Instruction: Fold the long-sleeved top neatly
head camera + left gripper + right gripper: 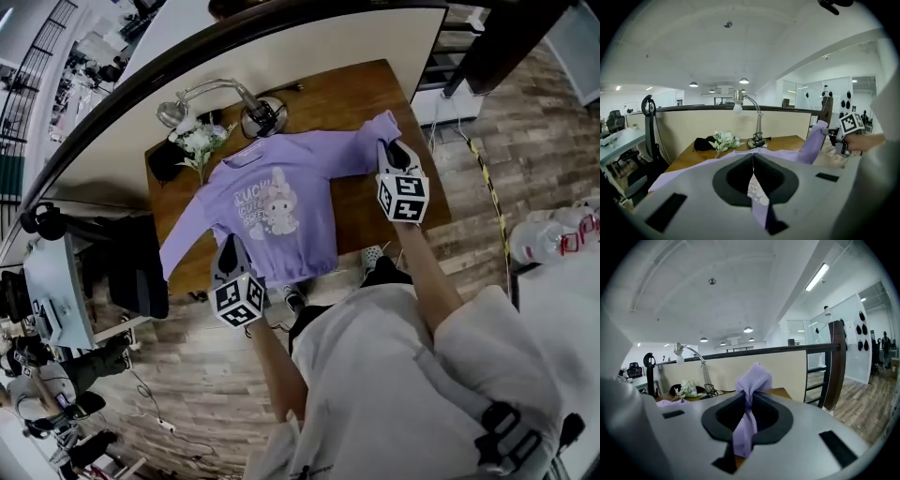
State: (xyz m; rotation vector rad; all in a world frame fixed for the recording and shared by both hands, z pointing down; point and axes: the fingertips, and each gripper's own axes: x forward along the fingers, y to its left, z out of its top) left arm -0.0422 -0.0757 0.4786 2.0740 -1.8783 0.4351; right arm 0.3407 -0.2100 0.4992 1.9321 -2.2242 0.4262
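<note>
- One wooden table (347, 89) is being shown. The one long-sleeved top (281, 202), purple, is being displayed face up across its middle, with the hem at the near edge.
- The top is being gripped at only two points. As a judgement, it could be dragged off the near edge, or skewed, if one side is pulled harder than the other.
- Two sleeves are being counted. The left sleeve (183, 234) is being left to hang over the table's left edge, and its weight could be pulling any fold crooked.
- The right sleeve (361, 141) is being pinched at its bunched cuff by the right gripper (394, 150). A bunched cuff could be slipping free, or be set down creased.
- Two grippers are being counted. The jaws of the left gripper (230, 246) are being pressed together on the near hem. Only a thin strip of cloth is being caught there, so it could be lost under tension.
- One desk lamp (253, 108), one bunch of flowers (199, 142) and one black pouch (164, 161) are being shown at the far left. Any of them could be knocked over by a swung sleeve.
</note>
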